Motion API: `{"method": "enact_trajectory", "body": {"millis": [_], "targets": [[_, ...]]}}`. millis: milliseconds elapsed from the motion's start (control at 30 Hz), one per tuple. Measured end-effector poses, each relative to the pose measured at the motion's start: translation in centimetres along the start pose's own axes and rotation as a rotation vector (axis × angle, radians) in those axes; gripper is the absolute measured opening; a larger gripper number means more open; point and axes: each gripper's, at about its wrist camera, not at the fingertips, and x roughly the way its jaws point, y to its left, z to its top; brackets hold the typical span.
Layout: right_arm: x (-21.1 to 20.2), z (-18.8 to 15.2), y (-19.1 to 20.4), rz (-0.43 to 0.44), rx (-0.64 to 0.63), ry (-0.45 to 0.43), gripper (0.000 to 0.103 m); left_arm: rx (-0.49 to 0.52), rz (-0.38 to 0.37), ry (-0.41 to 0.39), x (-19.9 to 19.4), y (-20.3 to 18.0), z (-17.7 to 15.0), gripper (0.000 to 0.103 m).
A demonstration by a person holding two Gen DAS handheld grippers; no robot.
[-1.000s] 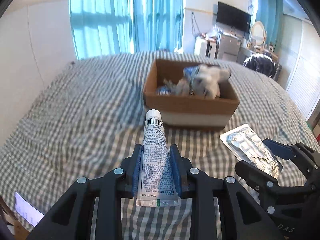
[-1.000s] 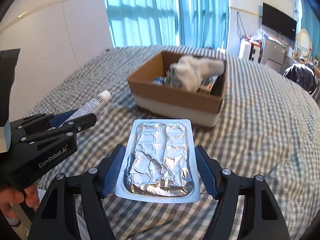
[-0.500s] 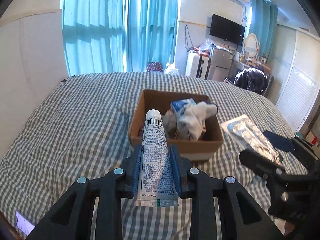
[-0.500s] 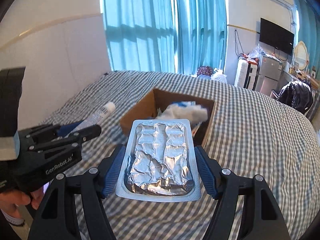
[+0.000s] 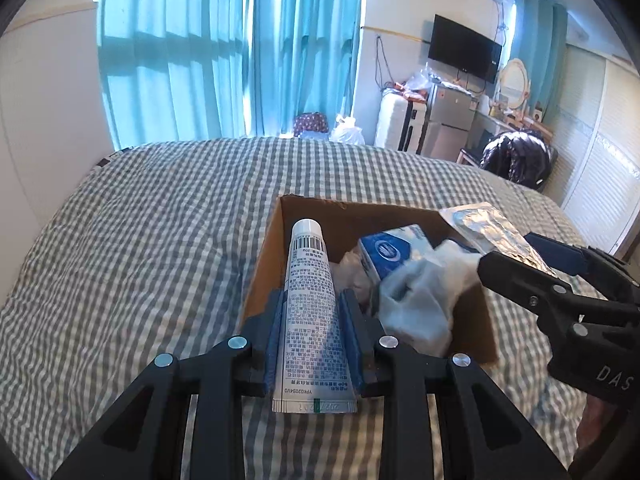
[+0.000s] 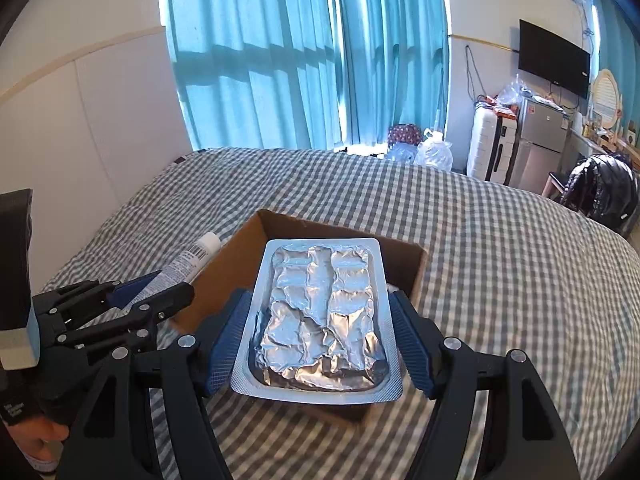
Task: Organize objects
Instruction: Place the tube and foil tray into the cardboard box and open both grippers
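Note:
My left gripper point(image 5: 313, 304) is shut on a white ointment tube point(image 5: 310, 304) and holds it over the left side of an open cardboard box point(image 5: 264, 264) on the bed. The tube's cap end points into the box. My right gripper point(image 6: 320, 308) is shut on a silver foil blister pack point(image 6: 320, 312) and holds it flat above the same box point(image 6: 240, 248). The box holds a blue and white carton point(image 5: 390, 252) and white cloth or plastic point(image 5: 420, 296). In the right wrist view the blister pack hides most of the box's inside. The left gripper also shows there point(image 6: 160, 292), and the right gripper shows in the left wrist view point(image 5: 532, 256).
The box stands on a bed with a grey and white checked cover point(image 5: 140, 240). Blue curtains point(image 5: 224, 52) hang behind the bed. A suitcase, a small fridge point(image 6: 536, 148) and a black jacket on a chair point(image 6: 600, 188) stand at the far right.
Both grippers have risen and moved forward with their loads. They were in front of the box and now hang over it. The view looks down into the box.

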Motion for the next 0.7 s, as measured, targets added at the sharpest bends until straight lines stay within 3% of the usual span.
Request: {"method": "enact_trajectory", "body": {"millis": [400,700], "targets": [[10.7,0.5,-0.2,0.07,0.069,0.061,0.069,-0.046,0.007,0.028,6.1,1.7,0.2,0.028],[10.7,2.4,0.1,0.111,0.087,0.012,0.071,-0.027,-0.033,0.047,7.3,1.4,0.0,0.028]]}}
